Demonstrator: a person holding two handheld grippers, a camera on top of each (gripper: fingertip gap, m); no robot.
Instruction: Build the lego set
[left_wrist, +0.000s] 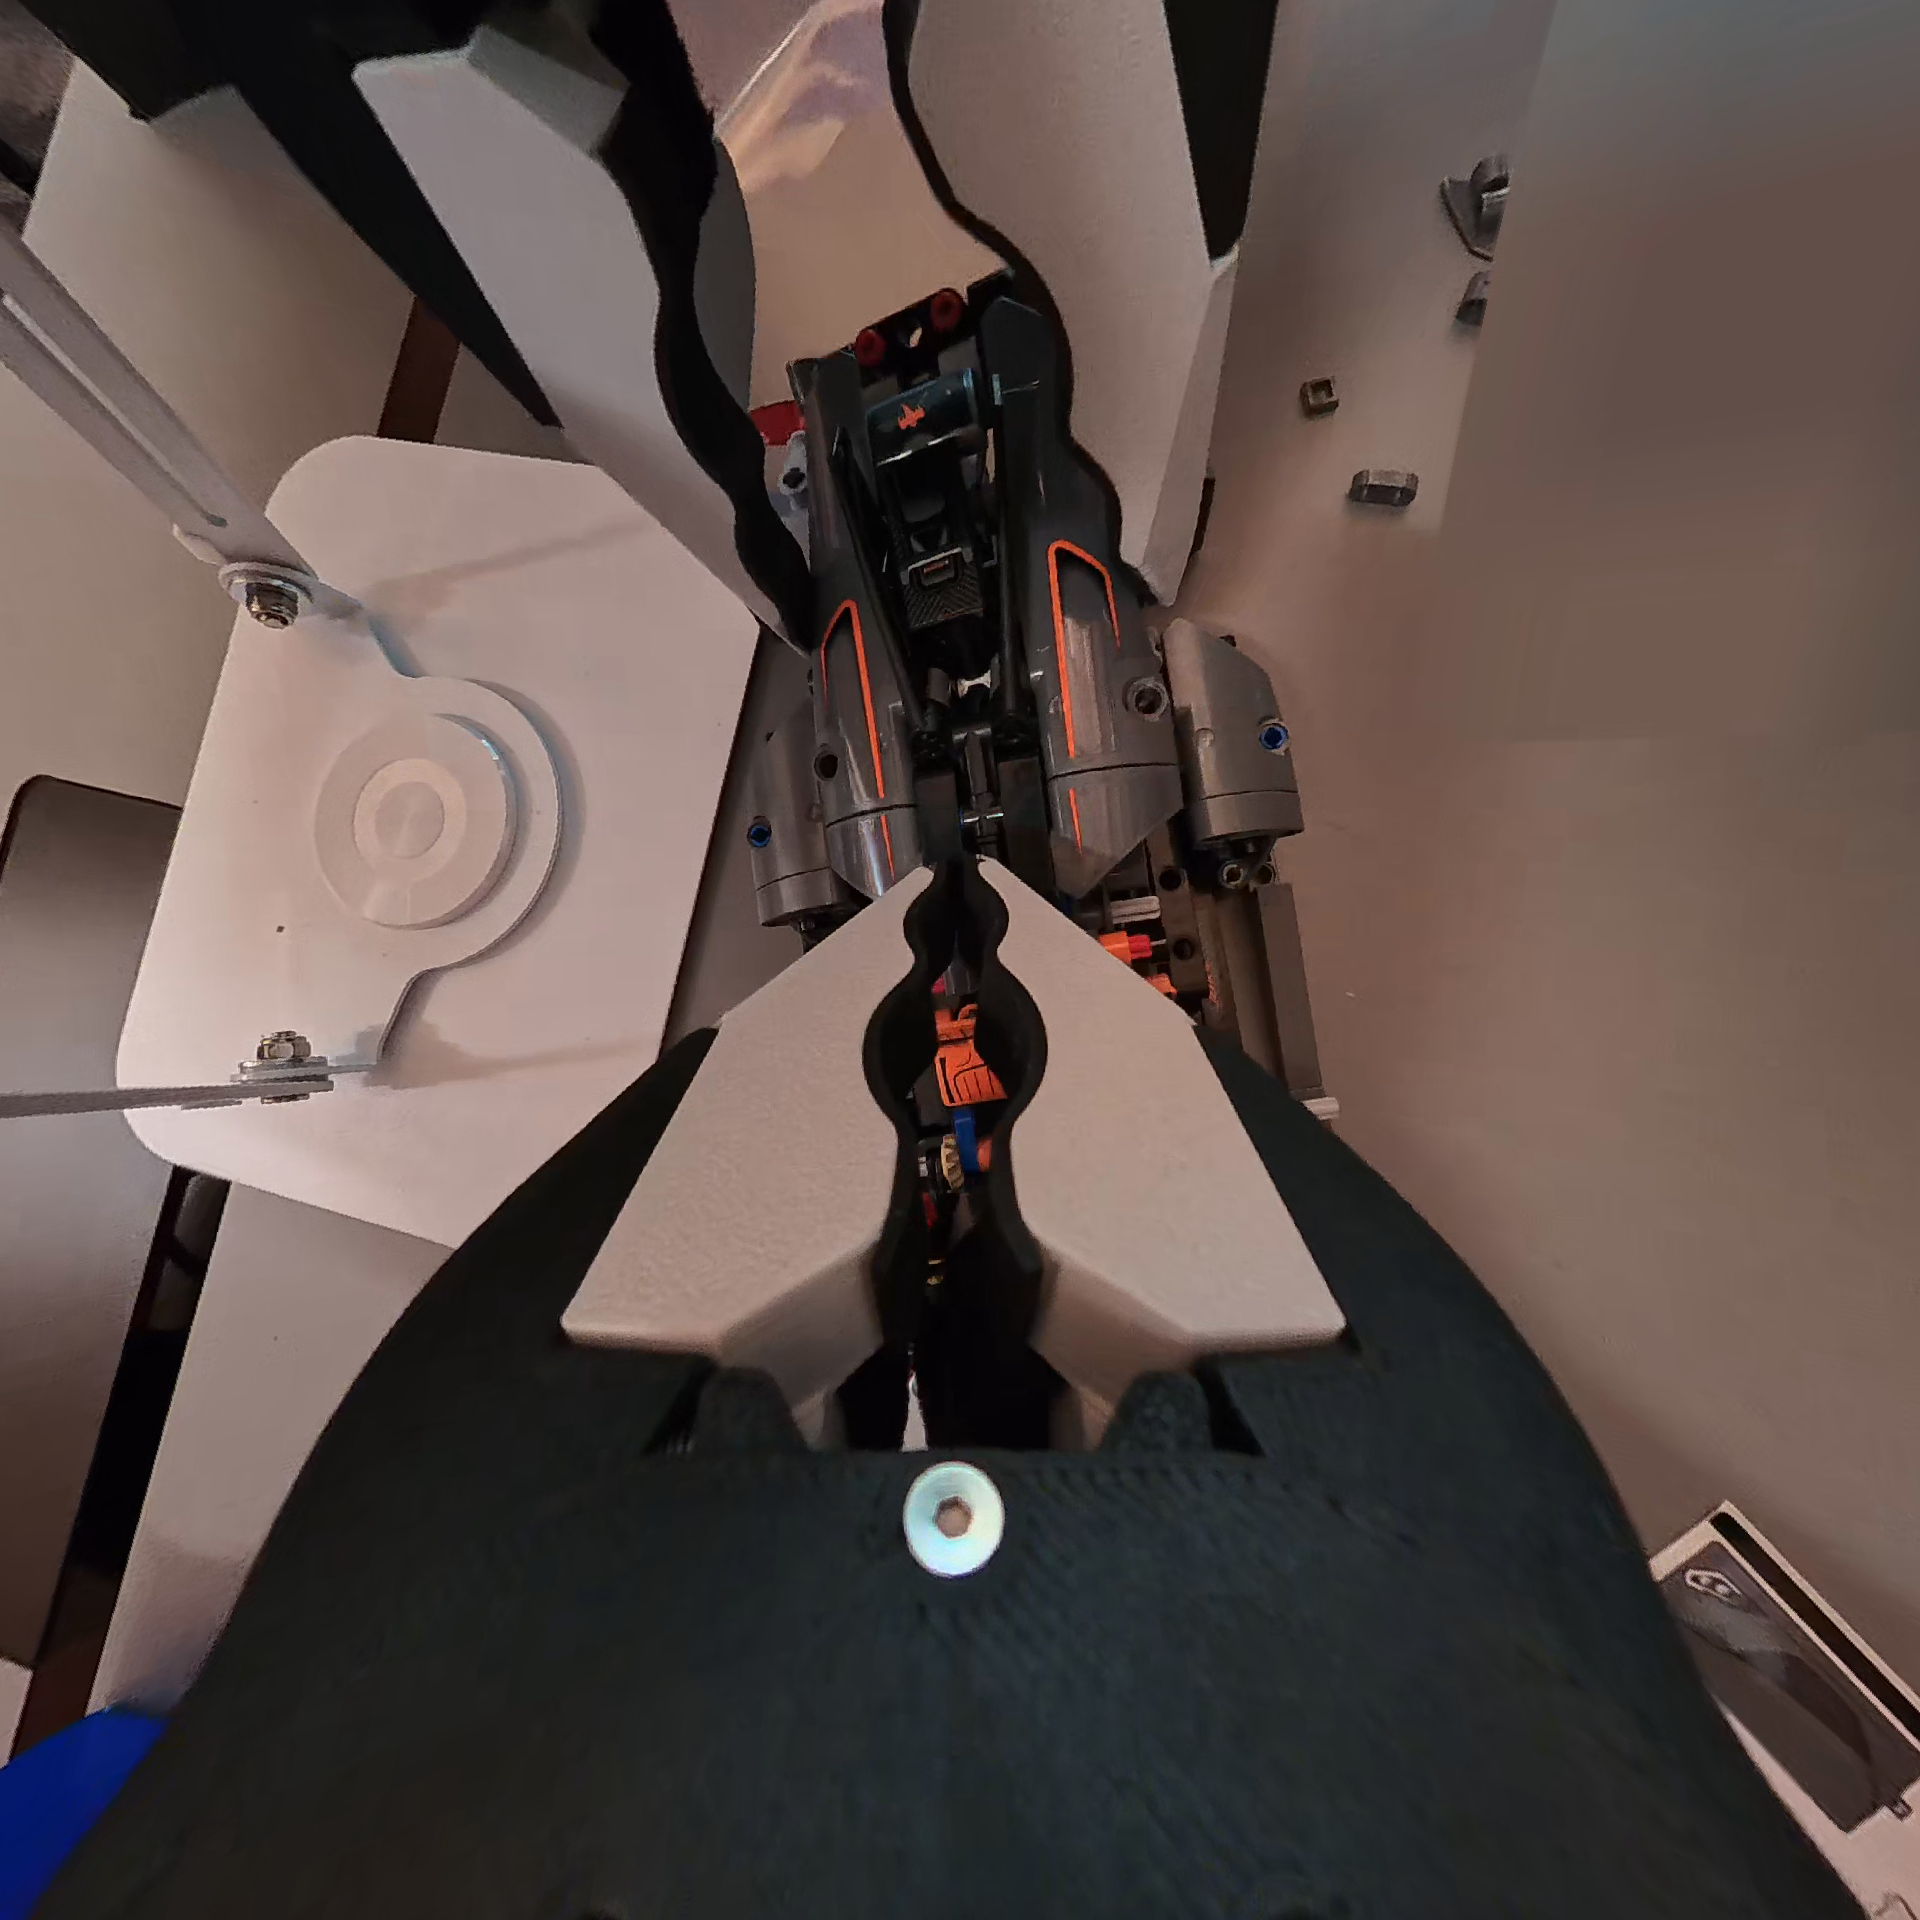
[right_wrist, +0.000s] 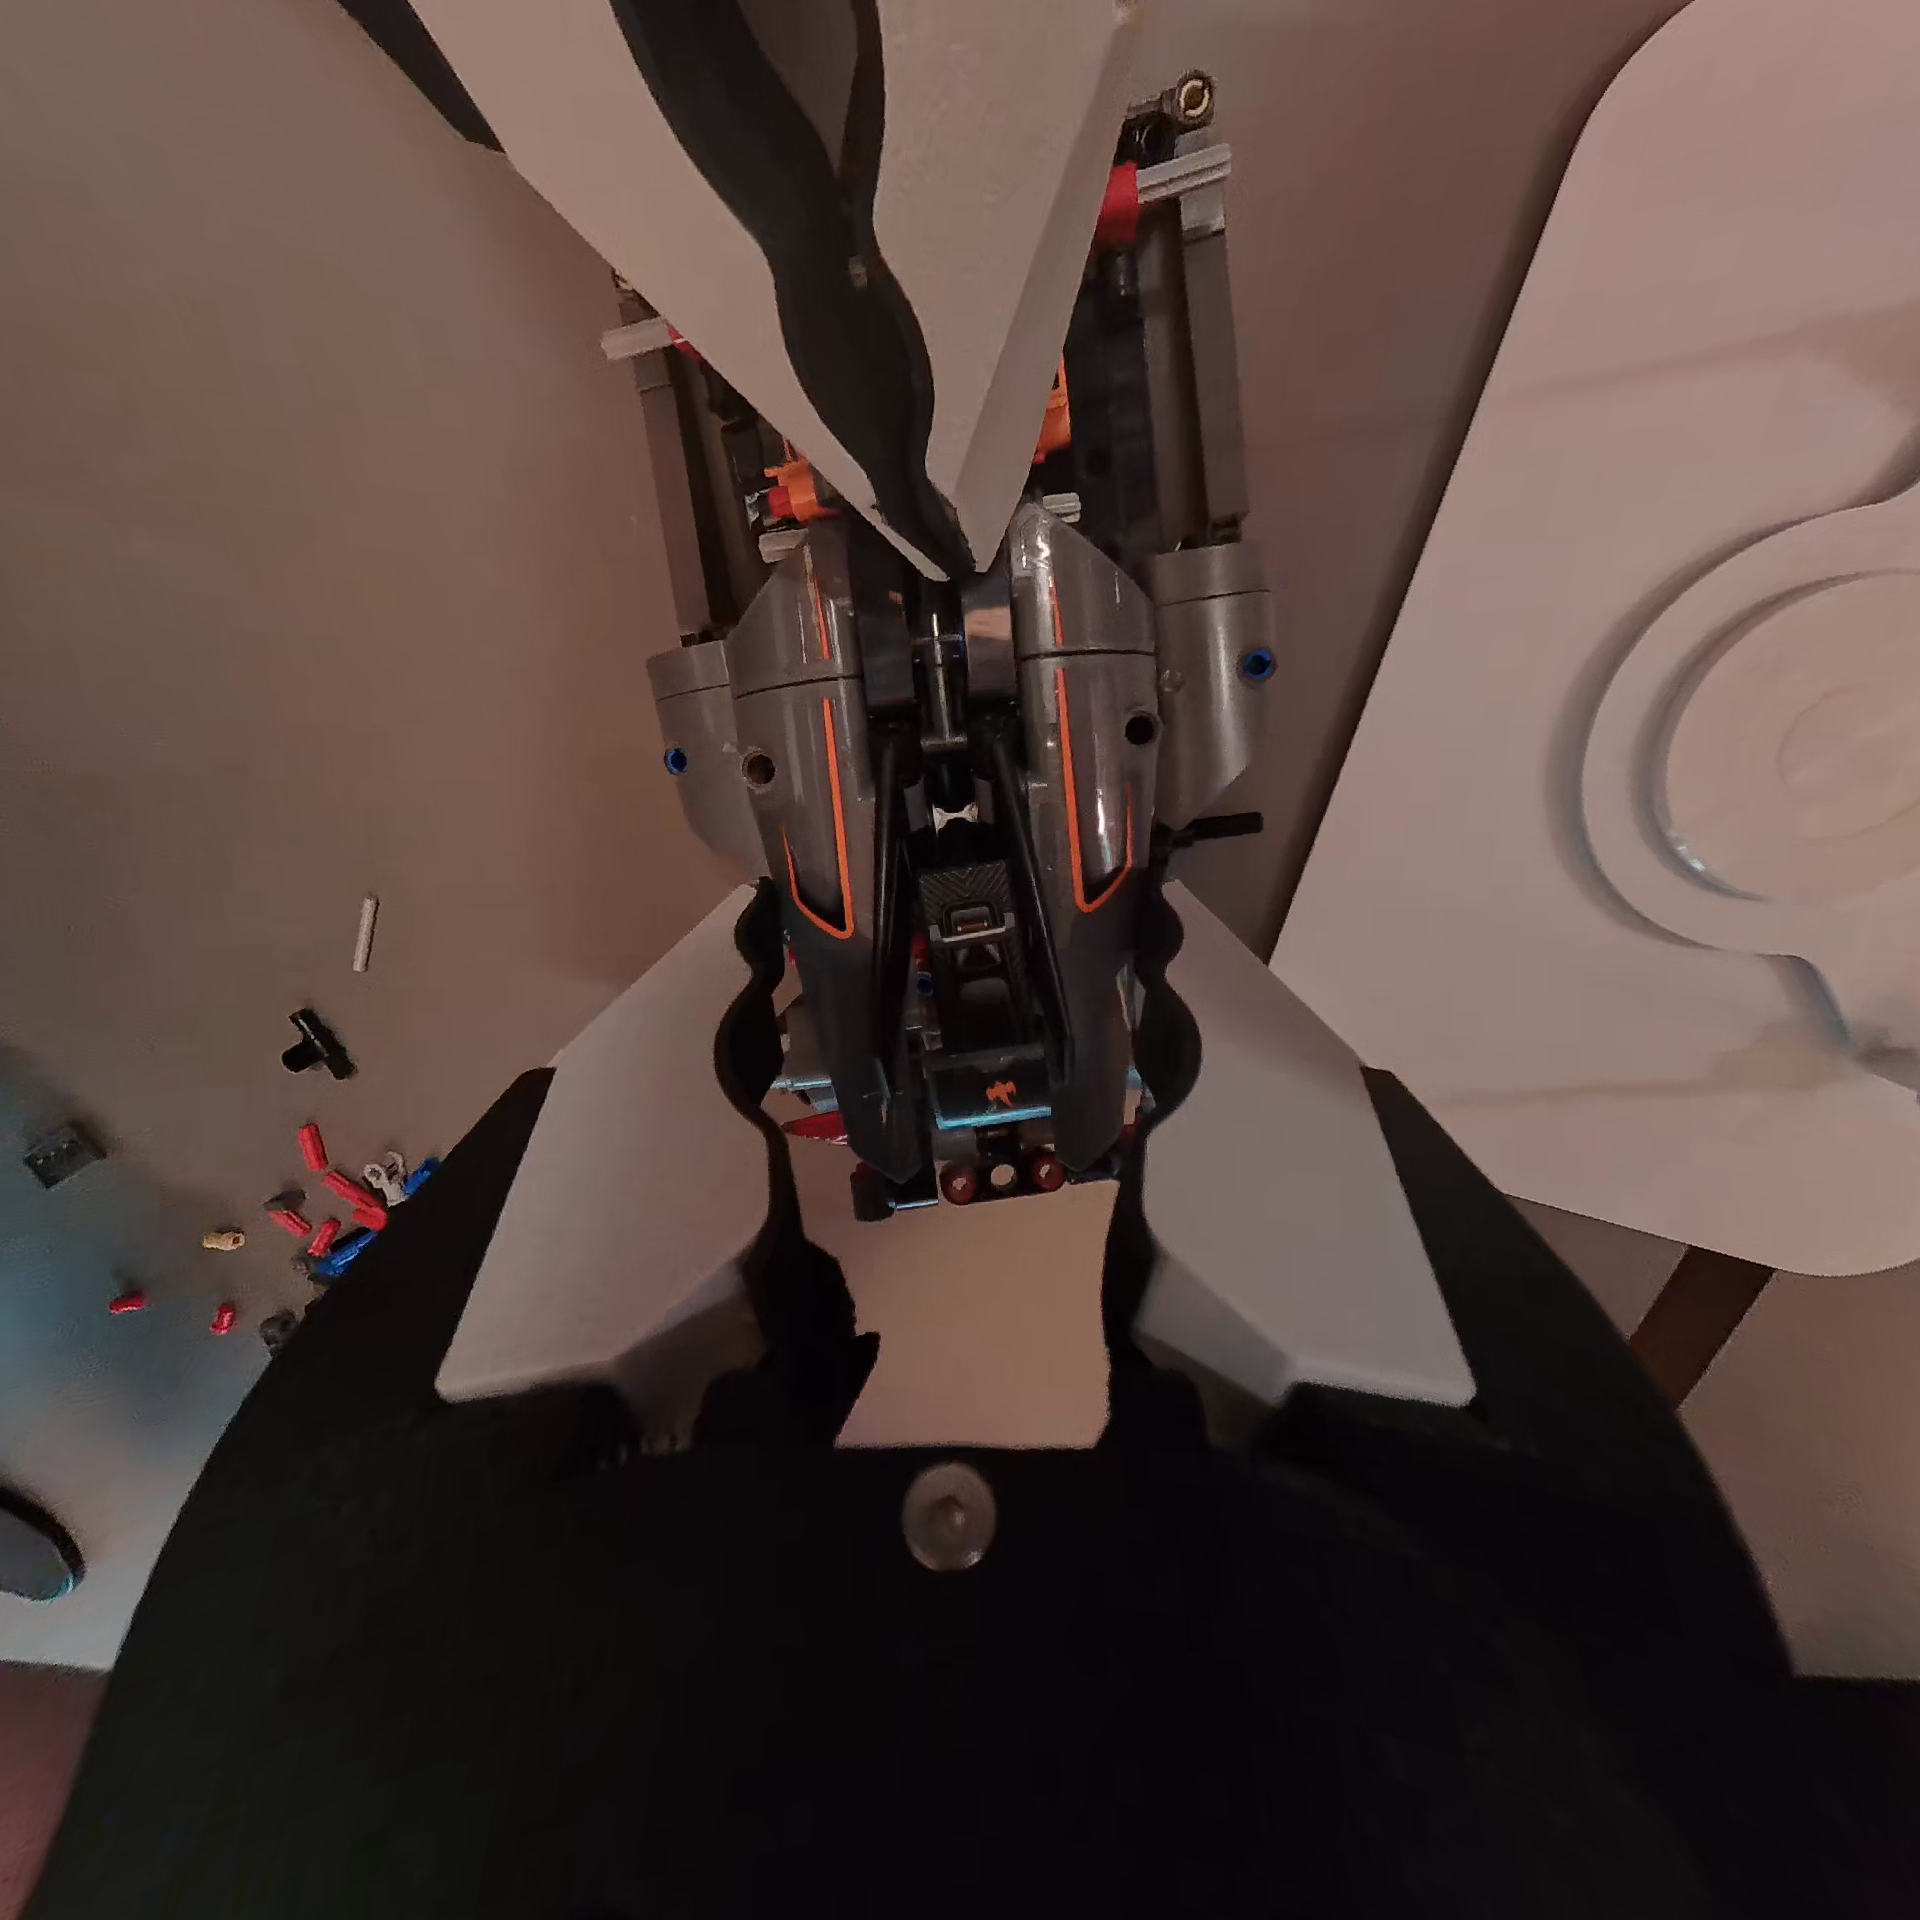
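Observation:
A dark grey lego car (left_wrist: 1091, 717) with orange stripes lies on the pale table (left_wrist: 1610, 935). It also shows in the right wrist view (right_wrist: 800, 748). My right gripper (right_wrist: 961, 914) straddles the car's front end, its black pads (right_wrist: 750, 987) against both sides. The same gripper reaches in from the top of the left wrist view (left_wrist: 935, 499). My left gripper (left_wrist: 961, 873) has its jaws together. Its tips rest on the black central spine at the car's middle. I cannot tell whether they pinch a part. It comes down from above in the right wrist view (right_wrist: 956, 561).
Loose red, blue and grey pins (right_wrist: 332, 1205), a black connector (right_wrist: 312, 1044) and a white axle (right_wrist: 364, 932) lie to the car's left. Grey pieces (left_wrist: 1382, 486) lie on the table. A white stand plate (left_wrist: 395, 810) is beside the car. A booklet (left_wrist: 1808, 1683) lies near the corner. My right fingertips sit around 6 cm from my left ones.

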